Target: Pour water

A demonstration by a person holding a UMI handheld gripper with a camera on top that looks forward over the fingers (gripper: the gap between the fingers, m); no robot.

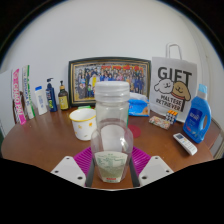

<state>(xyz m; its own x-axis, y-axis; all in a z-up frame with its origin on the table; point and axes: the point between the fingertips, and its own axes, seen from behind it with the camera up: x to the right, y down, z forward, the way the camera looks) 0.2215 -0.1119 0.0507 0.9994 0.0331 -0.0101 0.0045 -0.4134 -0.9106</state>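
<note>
- While the clear glass jar (111, 130) stands upright between the fingers (111, 163), its long axis runs vertical and its open mouth points up.
- The magenta pads (139, 158) press its lower body from both sides, so the fingers are closed on it, about a jar's width apart.
- A little water sits in the jar's bottom.
- Beyond it on the wooden bench (40, 140) stand a cream cup (83, 122), a framed group photo (108, 80), a white gift bag (173, 90) and a blue bottle (197, 118).
</note>
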